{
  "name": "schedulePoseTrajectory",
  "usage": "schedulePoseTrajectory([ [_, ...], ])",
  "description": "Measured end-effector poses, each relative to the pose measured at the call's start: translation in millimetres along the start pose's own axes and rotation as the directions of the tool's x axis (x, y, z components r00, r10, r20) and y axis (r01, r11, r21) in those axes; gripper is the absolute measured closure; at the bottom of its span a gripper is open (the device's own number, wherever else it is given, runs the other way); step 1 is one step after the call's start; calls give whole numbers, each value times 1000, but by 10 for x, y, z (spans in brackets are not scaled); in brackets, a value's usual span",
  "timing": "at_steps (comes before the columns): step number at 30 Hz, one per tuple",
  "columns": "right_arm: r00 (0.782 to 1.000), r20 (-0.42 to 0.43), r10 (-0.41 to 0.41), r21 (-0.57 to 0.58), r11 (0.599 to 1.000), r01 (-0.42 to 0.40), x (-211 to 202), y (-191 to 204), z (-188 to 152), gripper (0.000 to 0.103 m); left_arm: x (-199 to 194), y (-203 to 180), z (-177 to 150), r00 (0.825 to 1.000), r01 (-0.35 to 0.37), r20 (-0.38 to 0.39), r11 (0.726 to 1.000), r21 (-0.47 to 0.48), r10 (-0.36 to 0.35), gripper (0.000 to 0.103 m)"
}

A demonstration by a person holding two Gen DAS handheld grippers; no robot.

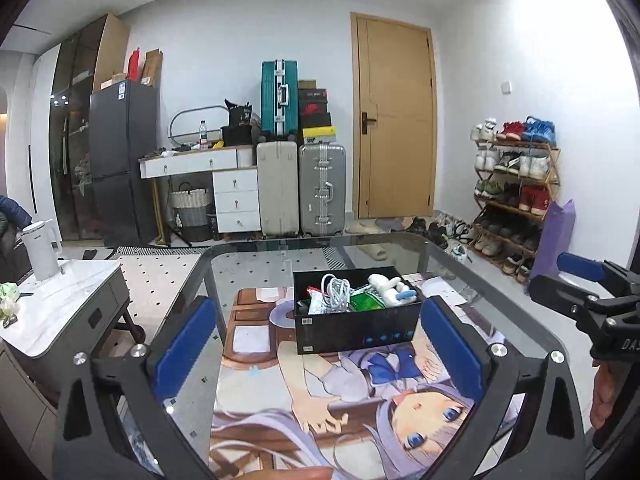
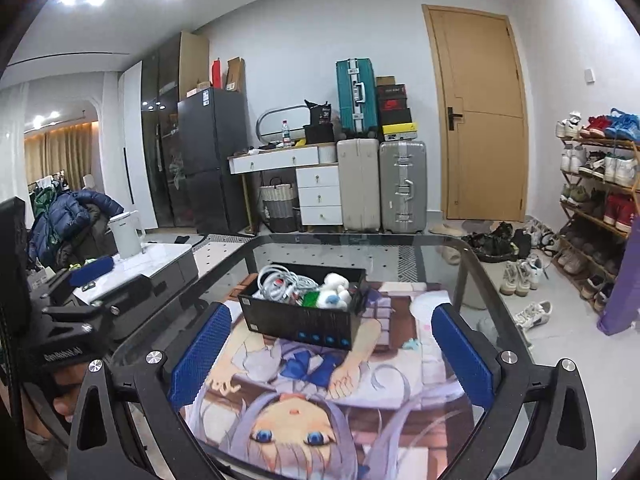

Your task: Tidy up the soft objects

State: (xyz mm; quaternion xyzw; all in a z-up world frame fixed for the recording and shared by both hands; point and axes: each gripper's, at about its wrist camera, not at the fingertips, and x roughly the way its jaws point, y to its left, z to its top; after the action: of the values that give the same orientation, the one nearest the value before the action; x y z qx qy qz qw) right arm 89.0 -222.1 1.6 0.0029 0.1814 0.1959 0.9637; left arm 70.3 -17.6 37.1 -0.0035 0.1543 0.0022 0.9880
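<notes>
A glass worktop [image 1: 248,264] carries a black rectangular box [image 1: 352,330] at frame centre, holding a white plush toy [image 1: 390,290]; the left gripper [image 1: 320,344] and right gripper [image 2: 332,350] are spread, empty.

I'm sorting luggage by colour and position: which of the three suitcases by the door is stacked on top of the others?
The teal suitcase: it stands upright on top of the beige suitcase, which, like the silver suitcase, stands on the floor.

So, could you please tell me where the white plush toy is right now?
The white plush toy lies inside the open black box on the glass table, at the box's right end beside the coiled white cables, ahead of both open grippers.
</notes>
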Motion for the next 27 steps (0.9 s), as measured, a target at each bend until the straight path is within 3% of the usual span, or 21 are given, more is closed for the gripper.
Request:
schedulePoseTrajectory([
  [11,999,32,6,11,1000,-7,-301,51,-173,1,-318,-34,-255,1000,20,-6,1000,-12,-20,0],
  [27,1000,20,14,4,1000,-14,-272,123,-230,1,-458,-71,-275,999,31,29,999,-16,-31,0],
])
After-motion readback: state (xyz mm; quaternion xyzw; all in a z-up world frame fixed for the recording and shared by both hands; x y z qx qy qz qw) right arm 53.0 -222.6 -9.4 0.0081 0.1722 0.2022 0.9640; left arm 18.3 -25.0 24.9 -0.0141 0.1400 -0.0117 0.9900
